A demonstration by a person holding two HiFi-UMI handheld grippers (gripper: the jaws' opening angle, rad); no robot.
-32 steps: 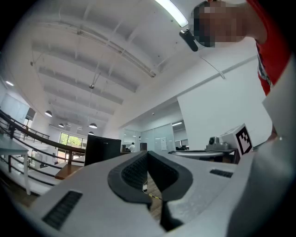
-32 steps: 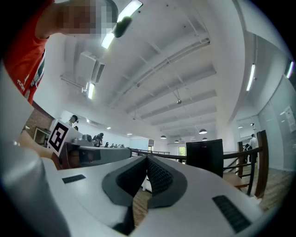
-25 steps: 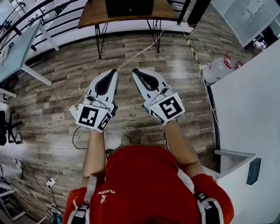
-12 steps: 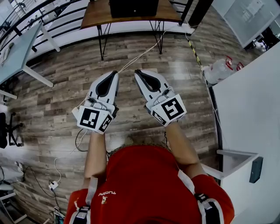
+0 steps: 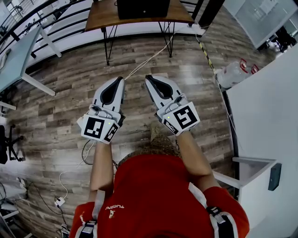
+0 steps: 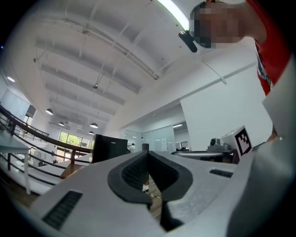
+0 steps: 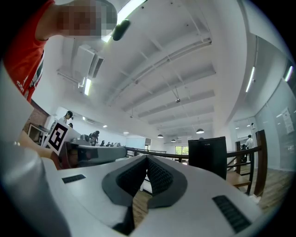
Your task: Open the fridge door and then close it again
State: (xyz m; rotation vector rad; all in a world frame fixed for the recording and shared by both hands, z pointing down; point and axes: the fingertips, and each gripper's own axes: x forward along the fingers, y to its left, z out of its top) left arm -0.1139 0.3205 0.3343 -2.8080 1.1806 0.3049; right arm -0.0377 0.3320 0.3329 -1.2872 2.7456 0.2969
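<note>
Both grippers are held side by side at chest height over the wooden floor, pointing toward the far table. My left gripper (image 5: 122,78) is shut with nothing between its jaws, and its dark pads (image 6: 134,171) meet at the tip. My right gripper (image 5: 147,77) is shut and empty too, pads (image 7: 159,176) pressed together. A large white body (image 5: 265,107) fills the right edge of the head view; it may be the fridge. Below it a white box (image 5: 251,195) carries a dark handle-like piece (image 5: 274,176). Neither gripper is near them.
A wooden table (image 5: 102,16) with a black box (image 5: 142,7) stands ahead. A grey desk (image 5: 18,51) is at the left. A plastic jug (image 5: 230,74) sits by the white body. Cables (image 5: 139,65) and a yellow-black strip (image 5: 205,51) cross the floor.
The floor has slid slightly down the head view as the person carries both grippers toward the table. Both stay side by side and shut.
</note>
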